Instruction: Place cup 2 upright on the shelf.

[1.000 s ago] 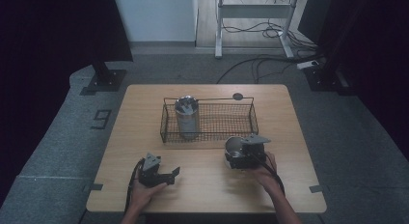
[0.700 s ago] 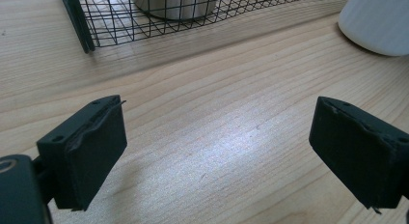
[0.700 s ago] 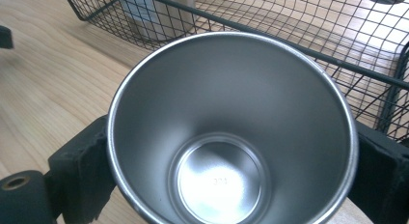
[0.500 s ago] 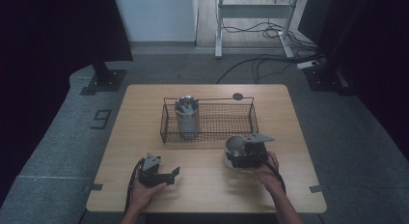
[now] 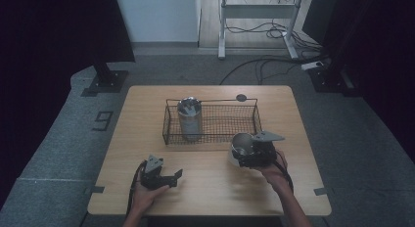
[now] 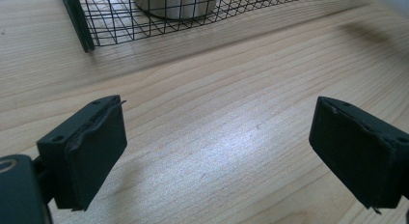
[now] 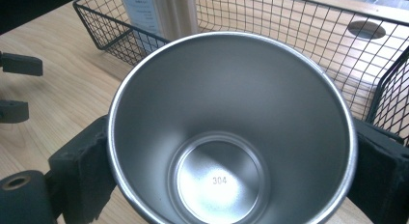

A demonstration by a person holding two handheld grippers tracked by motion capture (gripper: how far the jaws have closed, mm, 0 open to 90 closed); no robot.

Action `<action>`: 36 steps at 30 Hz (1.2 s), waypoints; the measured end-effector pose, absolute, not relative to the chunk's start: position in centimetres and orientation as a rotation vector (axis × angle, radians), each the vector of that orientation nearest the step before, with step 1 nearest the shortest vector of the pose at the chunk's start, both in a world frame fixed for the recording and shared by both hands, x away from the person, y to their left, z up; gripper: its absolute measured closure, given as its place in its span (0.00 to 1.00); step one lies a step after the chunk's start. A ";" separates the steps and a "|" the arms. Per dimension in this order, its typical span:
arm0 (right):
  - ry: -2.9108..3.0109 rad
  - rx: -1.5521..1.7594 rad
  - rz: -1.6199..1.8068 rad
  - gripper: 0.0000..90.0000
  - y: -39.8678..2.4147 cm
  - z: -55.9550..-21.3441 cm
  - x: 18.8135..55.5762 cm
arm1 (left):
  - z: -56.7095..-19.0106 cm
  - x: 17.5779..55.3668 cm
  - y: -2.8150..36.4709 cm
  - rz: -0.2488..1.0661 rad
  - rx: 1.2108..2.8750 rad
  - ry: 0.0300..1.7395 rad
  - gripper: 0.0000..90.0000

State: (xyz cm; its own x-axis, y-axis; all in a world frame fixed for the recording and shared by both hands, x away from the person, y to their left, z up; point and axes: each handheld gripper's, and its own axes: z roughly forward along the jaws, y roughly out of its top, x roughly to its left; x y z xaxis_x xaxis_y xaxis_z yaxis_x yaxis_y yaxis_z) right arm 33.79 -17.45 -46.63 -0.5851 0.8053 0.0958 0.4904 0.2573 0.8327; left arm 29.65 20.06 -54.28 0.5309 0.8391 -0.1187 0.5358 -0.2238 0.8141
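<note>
right gripper view: steel cup [image 7: 231,132] between tongs [image 7: 231,166]

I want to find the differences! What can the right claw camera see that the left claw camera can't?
The right gripper view looks down into a shiny steel cup squeezed between its claw's jaws, with "304" stamped on the bottom, and the left claw farther off. The left gripper view has its own claw wide open over bare wood. Both share the wooden table, the black wire basket and the pale container standing in it.
</note>
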 end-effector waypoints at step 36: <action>2.165 1.089 1.310 0.07 -17.4 -43.1 34.5 | -54.2 29.6 20.0 0.440 1.903 1.120 0.07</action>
State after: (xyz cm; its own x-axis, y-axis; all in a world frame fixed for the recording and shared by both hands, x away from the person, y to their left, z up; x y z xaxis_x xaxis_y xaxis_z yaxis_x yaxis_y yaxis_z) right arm 34.49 -17.44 -43.08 -0.6250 0.7779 0.0656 0.4190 0.2633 0.8690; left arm 29.60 20.04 -54.20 0.5345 0.8370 -0.1177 0.5332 -0.2259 0.8153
